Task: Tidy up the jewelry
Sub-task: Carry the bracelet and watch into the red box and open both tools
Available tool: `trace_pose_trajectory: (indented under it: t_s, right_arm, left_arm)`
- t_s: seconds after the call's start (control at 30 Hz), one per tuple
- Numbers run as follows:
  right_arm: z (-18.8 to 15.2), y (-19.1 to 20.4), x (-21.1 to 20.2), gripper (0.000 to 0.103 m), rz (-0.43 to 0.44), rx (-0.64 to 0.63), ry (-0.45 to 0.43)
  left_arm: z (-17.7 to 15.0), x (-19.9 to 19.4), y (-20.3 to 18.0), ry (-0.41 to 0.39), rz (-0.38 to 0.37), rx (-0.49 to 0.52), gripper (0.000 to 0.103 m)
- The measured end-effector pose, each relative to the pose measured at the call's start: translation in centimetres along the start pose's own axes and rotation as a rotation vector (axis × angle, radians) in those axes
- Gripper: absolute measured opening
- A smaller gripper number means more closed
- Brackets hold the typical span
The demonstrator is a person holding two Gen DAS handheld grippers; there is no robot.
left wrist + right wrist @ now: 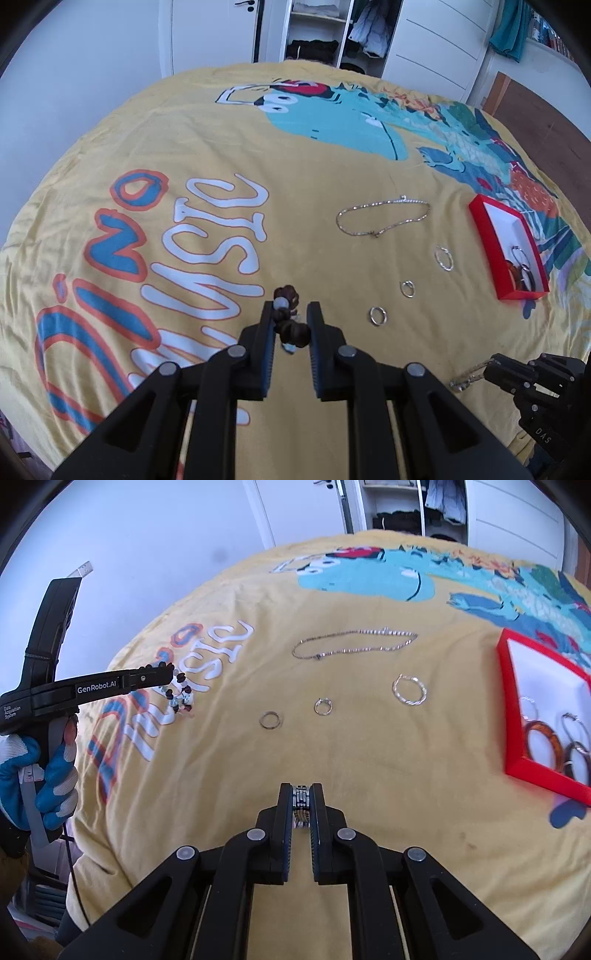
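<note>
My left gripper is shut on a dark beaded bracelet with pale beads, held above the yellow bedspread; from the right wrist view that bracelet dangles from the left gripper. My right gripper is shut on a silver link bracelet, whose end hangs from the right gripper. On the spread lie a silver chain, a large hoop and two small rings. A red box at the right holds hoop earrings.
The yellow dinosaur-print bedspread covers the bed. A gloved hand holds the left gripper's handle. Beyond the bed stand a white door and an open wardrobe; wooden floor shows at the right.
</note>
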State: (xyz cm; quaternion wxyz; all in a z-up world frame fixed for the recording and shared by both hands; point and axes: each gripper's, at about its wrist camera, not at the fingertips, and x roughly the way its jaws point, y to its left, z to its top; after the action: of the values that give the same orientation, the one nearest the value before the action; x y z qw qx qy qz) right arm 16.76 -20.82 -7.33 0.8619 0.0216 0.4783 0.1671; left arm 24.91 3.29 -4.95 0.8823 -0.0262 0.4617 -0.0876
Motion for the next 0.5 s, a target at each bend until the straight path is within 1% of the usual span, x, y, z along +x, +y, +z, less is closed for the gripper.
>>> trace_pose_trajectory:
  t_s: [0.3, 0.5]
  right_arm:
    - [-1.9, 1.2, -6.1, 0.008, -0.033, -0.013, -0.069]
    - [-3.2, 1.2, -9.9, 0.008, -0.061, -0.007, -0.122]
  left_arm:
    - [-1.4, -6.2, -1.4, -0.072, -0.014, 0.019, 0.015]
    - [-2.5, -9.2, -2.9, -0.104, -0.028, 0.04, 0.015]
